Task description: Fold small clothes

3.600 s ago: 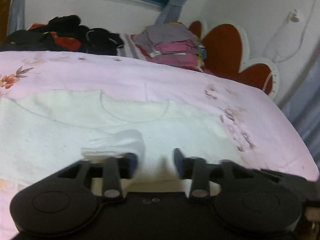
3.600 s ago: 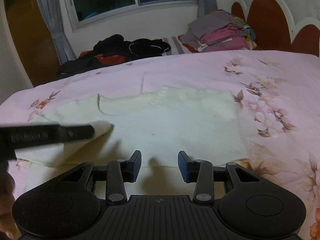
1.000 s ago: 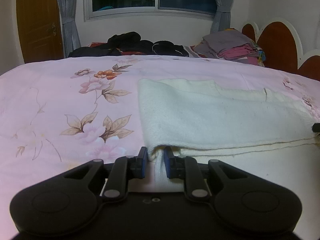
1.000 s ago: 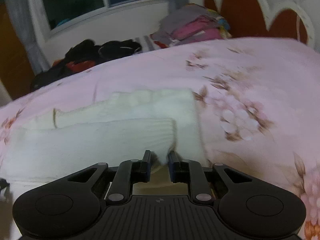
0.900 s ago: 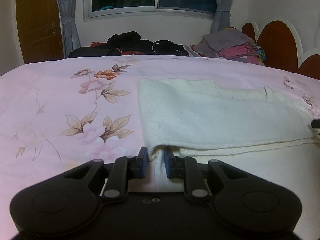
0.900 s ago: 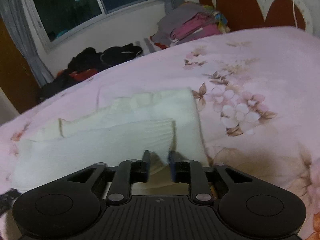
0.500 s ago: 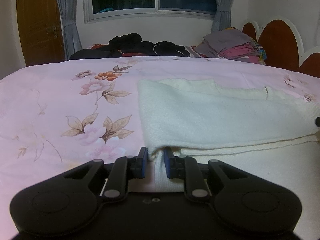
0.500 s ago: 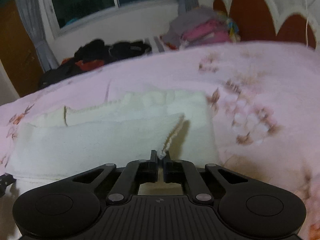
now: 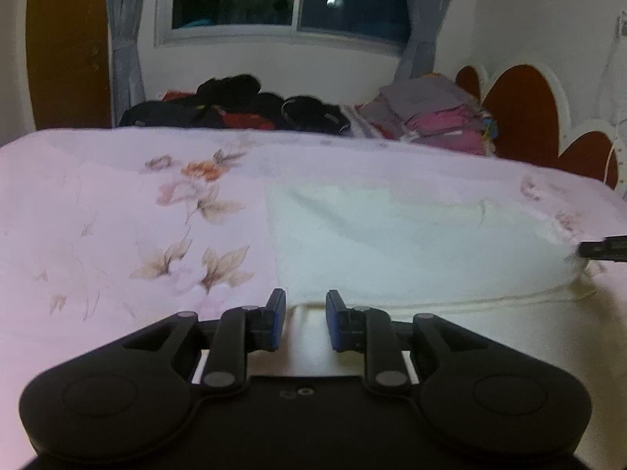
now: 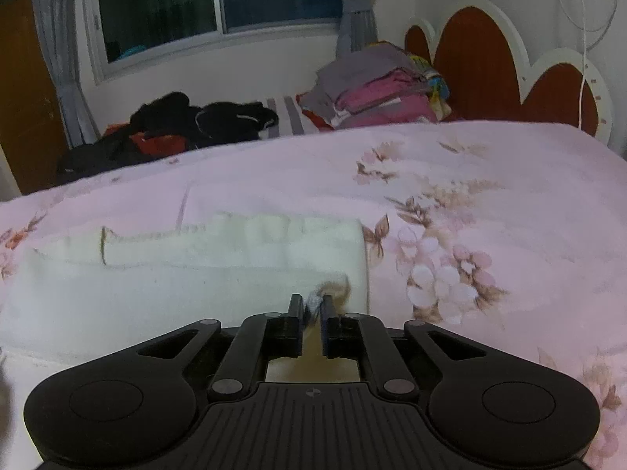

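1. As it lay across the pink floral bedspread (image 9: 117, 203), the cream knitted garment (image 9: 411, 243) was already doubled over on itself, its long axis running left to right, with a folded edge along the near side.
2. At its near left corner sat the left gripper (image 9: 301, 319), whose jaws were opening; the blue pads (image 9: 279, 319) stood clear to either side of a bit of cloth, so nothing looked pinched there.
3. At the near right corner sat the right gripper (image 10: 312, 323), jaws also opening but still narrow, with a frayed corner of the knit (image 10: 315, 299) between its tips; whether the pads still pressed it could not be told for sure, though they looked just parted.
4. Both grippers pointed toward the far side, with the garment directly ahead of each and slightly below, so neither hand was clearly nearer; each owned one end of the long axis.
5. Judging by this, the fold along the length seemed laid down and released, and a next fold would likely bring one short end over toward the other.
6. Further off, a dark heap of clothes (image 10: 176, 129) and a folded stack (image 10: 376, 94) rested at the far edge by the headboard (image 10: 482, 70).
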### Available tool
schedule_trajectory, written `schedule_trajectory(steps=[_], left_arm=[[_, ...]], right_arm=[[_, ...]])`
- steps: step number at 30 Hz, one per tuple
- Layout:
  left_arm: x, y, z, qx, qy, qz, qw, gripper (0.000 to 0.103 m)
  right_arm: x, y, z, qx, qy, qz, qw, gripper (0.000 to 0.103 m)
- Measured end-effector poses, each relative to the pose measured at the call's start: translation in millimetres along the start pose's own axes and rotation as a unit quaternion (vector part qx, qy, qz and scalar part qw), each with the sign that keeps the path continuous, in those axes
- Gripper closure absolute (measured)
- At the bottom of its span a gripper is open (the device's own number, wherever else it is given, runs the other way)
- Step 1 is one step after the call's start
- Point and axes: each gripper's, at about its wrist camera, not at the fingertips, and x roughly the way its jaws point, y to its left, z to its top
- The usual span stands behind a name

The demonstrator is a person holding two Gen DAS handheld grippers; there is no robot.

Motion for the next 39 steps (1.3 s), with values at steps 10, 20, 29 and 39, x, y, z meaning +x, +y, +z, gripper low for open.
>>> schedule_trajectory(steps=[10,20,29,39], left_arm=[[70,-23,31,-0.026,0.014,-0.016,0.9994,0.076],[100,1,29,-0.036,0.031,0.015,0.9988,0.073],[87,-15,26,-0.025,0.037,0.027,0.9986,0.074],[67,-27,17,-0.016,0.058,0.033,0.9976,0.075]], right_arm=[[24,28,10,-0.032,0.004,0.017,0.999,0.061],[61,10,1,-0.039,0.034,-0.018,0.998,0.061],[50,8,-2,-0.043,0.037,-0.013,0.998,0.061],[33,8,-14,-0.050,0.046,-0.009,0.998,0.061]])
